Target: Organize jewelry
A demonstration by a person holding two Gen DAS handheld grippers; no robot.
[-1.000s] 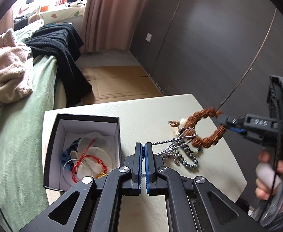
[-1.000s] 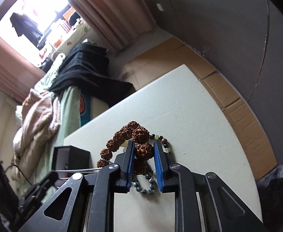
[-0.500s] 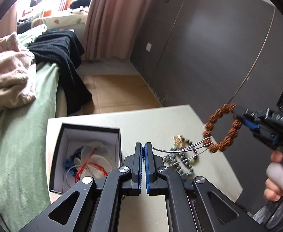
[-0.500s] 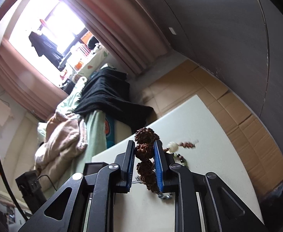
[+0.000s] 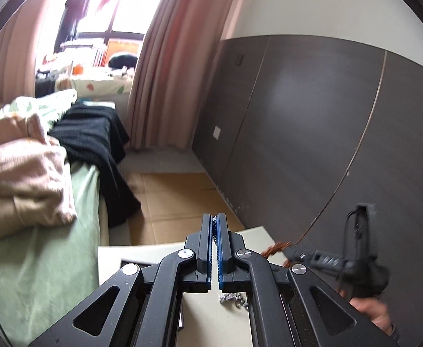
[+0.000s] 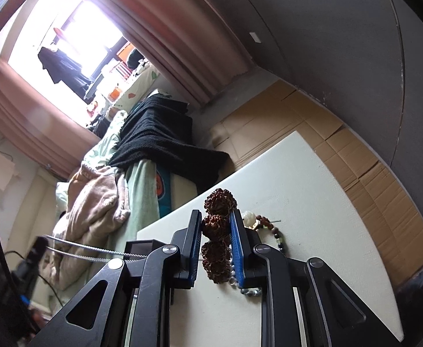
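My right gripper [image 6: 215, 224] is shut on a brown rough-bead bracelet [image 6: 217, 225], which hangs between the blue pads above the white table [image 6: 312, 202]. A silvery twisted chain [image 6: 90, 256] stretches from the jewelry toward my left gripper. My left gripper [image 5: 214, 225] is shut on that chain, raised and tilted up; chain links [image 5: 231, 296] show below it. The right gripper [image 5: 327, 260] with the brown bracelet [image 5: 275, 248] also shows at the right in the left wrist view. A green and dark bead strand [image 6: 272, 231] with a white bead lies on the table. The black box's corner [image 6: 142, 245] peeks out.
A bed [image 5: 52, 245] with green sheet, pink blanket and black throw runs along the table's left. Cardboard [image 5: 176, 196] covers the floor beyond the table. A dark wardrobe wall [image 5: 312, 130] stands to the right. Curtains and a window are at the back.
My left gripper has lifted and tilted upward, so the box and table have dropped almost out of its view. My right gripper has risen slightly with the brown bracelet; the chain is pulled taut.
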